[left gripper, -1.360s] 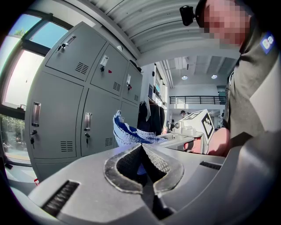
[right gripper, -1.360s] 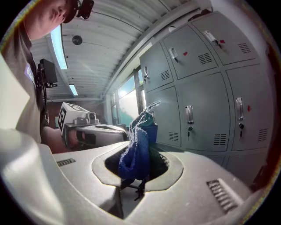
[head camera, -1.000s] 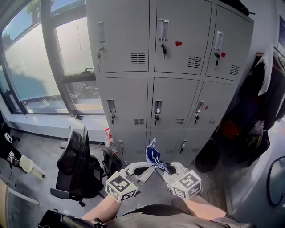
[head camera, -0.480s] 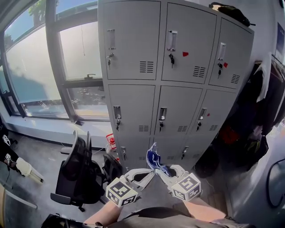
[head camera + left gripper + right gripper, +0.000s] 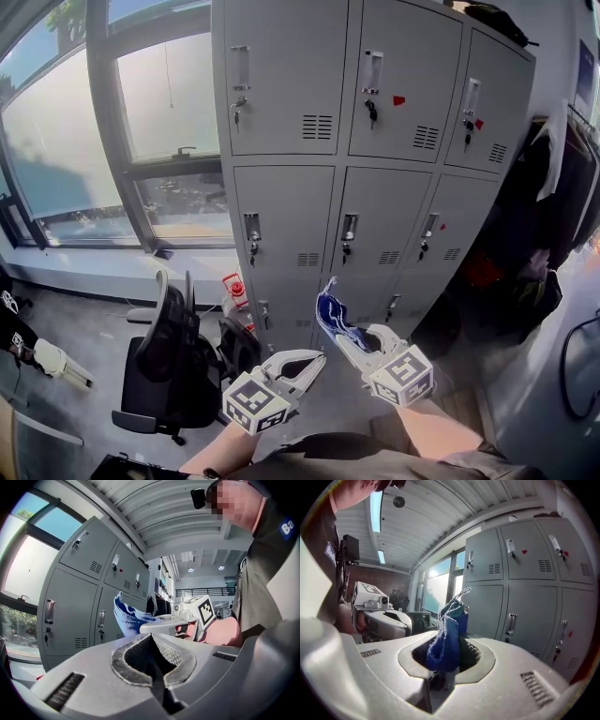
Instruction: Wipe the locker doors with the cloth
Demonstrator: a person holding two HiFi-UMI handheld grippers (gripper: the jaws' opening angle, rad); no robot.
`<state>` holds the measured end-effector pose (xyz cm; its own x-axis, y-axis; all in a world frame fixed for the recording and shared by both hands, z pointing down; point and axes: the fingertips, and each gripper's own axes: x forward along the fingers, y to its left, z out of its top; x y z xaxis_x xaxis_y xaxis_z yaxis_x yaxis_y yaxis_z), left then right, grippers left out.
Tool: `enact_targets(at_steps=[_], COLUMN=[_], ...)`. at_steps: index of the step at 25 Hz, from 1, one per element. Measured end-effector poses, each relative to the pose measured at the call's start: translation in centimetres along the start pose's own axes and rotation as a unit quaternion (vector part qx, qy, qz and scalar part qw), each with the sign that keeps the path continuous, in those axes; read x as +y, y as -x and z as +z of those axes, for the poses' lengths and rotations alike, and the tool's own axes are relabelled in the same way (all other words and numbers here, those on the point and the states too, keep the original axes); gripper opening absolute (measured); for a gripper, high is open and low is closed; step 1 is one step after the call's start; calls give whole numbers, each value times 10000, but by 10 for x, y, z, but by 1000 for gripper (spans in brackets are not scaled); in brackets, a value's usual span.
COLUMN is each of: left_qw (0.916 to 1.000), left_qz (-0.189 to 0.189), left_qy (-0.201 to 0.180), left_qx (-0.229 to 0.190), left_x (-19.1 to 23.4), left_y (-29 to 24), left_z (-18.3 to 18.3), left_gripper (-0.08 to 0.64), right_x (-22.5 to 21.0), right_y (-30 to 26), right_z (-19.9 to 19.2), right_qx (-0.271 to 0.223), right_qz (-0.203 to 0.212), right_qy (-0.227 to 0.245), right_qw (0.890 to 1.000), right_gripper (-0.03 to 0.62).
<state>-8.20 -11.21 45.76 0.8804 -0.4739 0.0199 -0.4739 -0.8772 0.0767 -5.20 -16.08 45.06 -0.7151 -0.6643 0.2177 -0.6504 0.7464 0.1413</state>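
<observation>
right tool (image 5: pixel 350 341) angled upward, clamped on cloth (image 5: pixel 328 315).

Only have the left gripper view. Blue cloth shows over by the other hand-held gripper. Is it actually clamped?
Observer: Yes. The right gripper view shows the right hand-held gripper shut on the blue cloth, which is bunched between its pads.
Operator: Cloth on a door yet?
Observer: No. In the head view it is held up well short of the locker doors, with no contact.
Operator: Anything on the floor nearby?
Observer: A black office chair stands to the left of the locker doors.
</observation>
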Motion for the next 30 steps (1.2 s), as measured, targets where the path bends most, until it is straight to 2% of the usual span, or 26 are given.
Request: enact_targets(at_steps=[5,8,17,20,24,27,30], left_qw=[9999,9999,9964,9942,9917,9902,9906], left_qz=[-11,5,65,-180,-472,-352,-241], left_qy=[131,54,-733,-949,-1010,-1223,-1265], left_qx=[4,-91,-414,-465,-640,-571,-460], left_x=[7,11,10,-2,-6,0,7], left_y=[0,-9,-77,-108,-141,-160,-175], left_z=[-8,5,99,129,179,203,213], left_gripper=[9,9,8,9,9,9,8], right_x=[-21,-43,-107,-136,-167,-188,-209], right_y=[-2,4,16,25,34,38,43], right_z=[37,69,122,155,193,209,234], right_qx=[-111,-237,-351,-533,-613,-610,-656], right_qz=[-71,-64,284,386,535,641,559], right_qy=[525,967,2113,2408,2472,2700,3099], right_qw=[9985,9950,9764,9683,9655,9588,9469], right_gripper=[86,86,86,86,86,86,86])
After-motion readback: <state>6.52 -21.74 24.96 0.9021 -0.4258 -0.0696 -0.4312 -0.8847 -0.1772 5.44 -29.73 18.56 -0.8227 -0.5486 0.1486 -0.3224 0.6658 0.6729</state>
